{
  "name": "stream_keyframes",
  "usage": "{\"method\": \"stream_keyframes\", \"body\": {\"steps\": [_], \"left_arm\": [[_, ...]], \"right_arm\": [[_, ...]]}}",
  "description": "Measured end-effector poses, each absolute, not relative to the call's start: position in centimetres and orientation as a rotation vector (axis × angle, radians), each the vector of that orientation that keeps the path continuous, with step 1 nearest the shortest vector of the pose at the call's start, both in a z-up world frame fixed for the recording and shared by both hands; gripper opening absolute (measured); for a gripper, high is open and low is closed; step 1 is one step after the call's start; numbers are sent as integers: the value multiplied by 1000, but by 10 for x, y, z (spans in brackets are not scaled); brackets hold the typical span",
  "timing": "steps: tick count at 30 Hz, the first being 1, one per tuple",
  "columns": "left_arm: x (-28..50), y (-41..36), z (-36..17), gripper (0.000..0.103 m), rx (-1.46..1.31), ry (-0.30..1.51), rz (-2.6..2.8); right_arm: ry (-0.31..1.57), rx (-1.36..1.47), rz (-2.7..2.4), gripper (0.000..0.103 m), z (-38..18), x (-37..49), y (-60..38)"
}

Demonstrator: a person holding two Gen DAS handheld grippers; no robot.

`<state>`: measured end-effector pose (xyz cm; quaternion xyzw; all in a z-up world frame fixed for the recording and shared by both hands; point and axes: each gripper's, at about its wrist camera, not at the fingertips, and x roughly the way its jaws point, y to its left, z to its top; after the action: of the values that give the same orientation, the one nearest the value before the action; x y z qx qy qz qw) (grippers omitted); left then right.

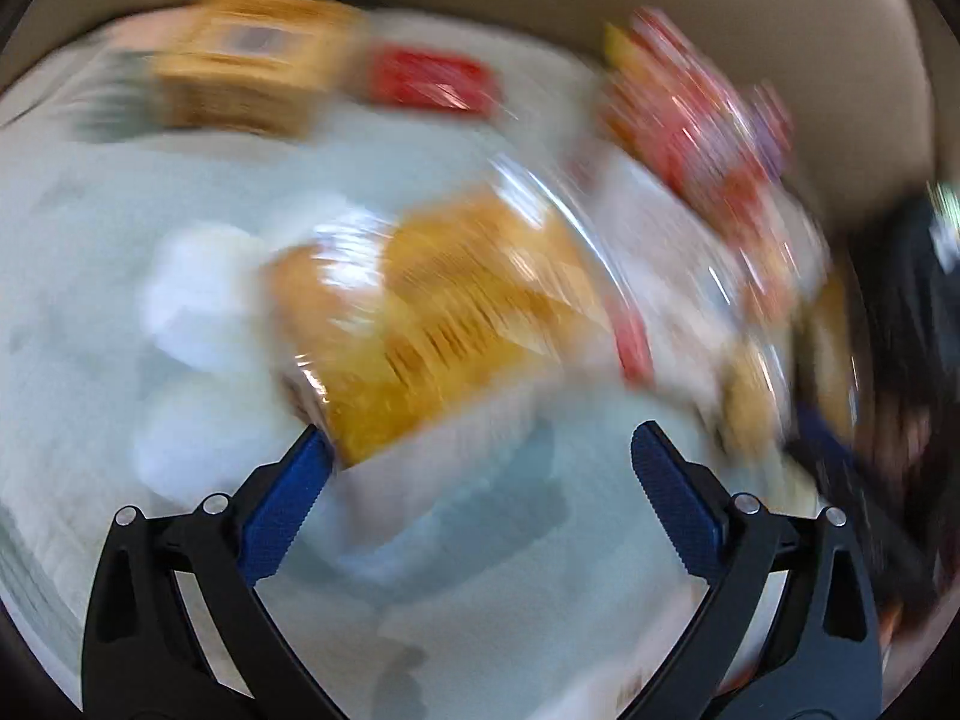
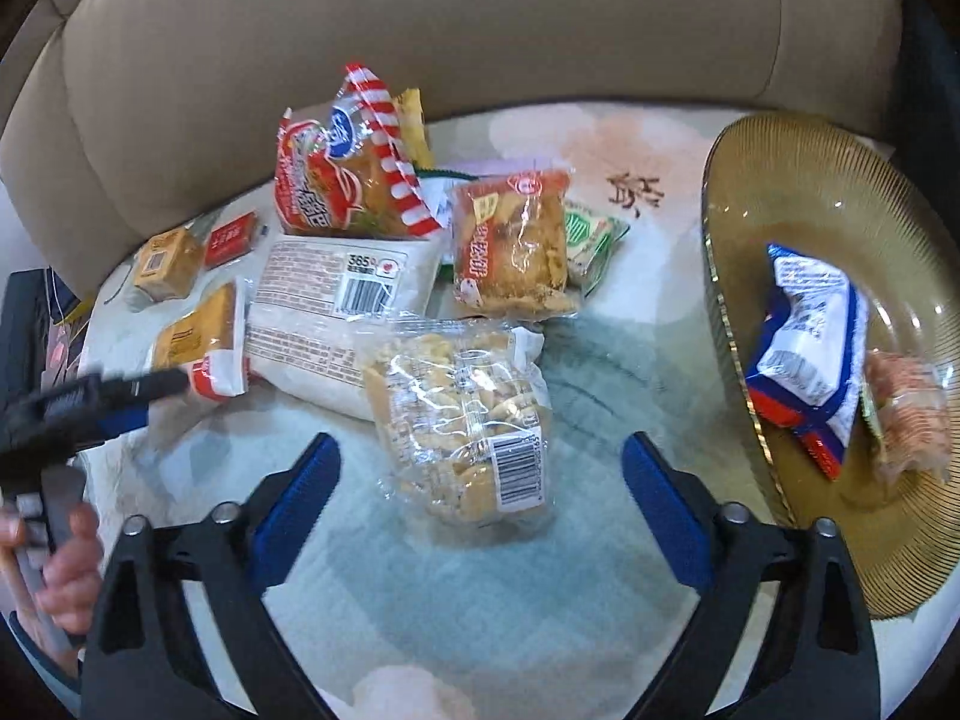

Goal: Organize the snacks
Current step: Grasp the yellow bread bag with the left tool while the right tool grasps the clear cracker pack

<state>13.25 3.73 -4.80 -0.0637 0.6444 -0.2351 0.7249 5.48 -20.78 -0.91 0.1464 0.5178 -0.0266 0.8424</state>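
Note:
My right gripper (image 2: 480, 450) is open and points down at a clear bag of pale crackers (image 2: 468, 420). The bag lies on the cloth between the blue pads (image 2: 300, 492), and neither pad touches it. At the right, a gold ribbed plate (image 2: 810, 192) holds a blue-and-white packet (image 2: 810, 330) and a pinkish packet (image 2: 912, 414). The left wrist view is blurred. In it my left gripper (image 1: 480, 456) is open wide, with its left fingertip beside an orange packet with a white end (image 1: 444, 324). In the right wrist view the left gripper (image 2: 144, 402) reaches toward that orange packet (image 2: 198, 342).
Loose snacks lie on the pale cloth: a long white bag (image 2: 336, 300), a red-striped bag (image 2: 354, 180), an orange cracker pack (image 2: 516, 240), a green packet (image 2: 591, 240), a small yellow box (image 2: 165, 264) and a red packet (image 2: 231, 238). A beige cushion (image 2: 420, 30) backs them.

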Motion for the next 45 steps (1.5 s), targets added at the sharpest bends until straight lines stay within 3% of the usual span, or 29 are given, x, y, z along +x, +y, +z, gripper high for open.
{"method": "stream_keyframes", "body": {"steps": [1,2,4,7,9,25,30,31,33,35,45], "left_arm": [[126,28,-48,97,-90,1461,-563],[114,15,-46,89,17,1496,-599],[107,7,-34,86,137,1453,-581],[120,20,-10,91,133,1347,-501],[133,34,-2,100,73,1275,-438],[187,17,-49,100,86,1287,-508],[162,-20,-66,100,407,1231,-426],[161,-22,-67,99,428,1221,-411],[161,-20,-62,83,392,1206,-387],[161,-16,-54,80,351,1203,-377],[95,17,6,77,174,1174,-378]], "right_arm": [[1101,319,-45,69,-11,55,-208],[1108,332,-32,64,-13,56,-209],[1111,340,-22,61,-14,55,-209],[1099,339,-24,62,-11,53,-210],[1088,332,-24,62,-8,52,-209],[1110,297,-18,76,-26,72,-200],[1118,279,-23,76,-29,76,-198],[1118,268,-27,74,-29,76,-196],[1114,250,-33,67,-29,76,-194],[1108,250,-22,57,-27,77,-192],[1104,259,-8,53,2,40,-191]]}}
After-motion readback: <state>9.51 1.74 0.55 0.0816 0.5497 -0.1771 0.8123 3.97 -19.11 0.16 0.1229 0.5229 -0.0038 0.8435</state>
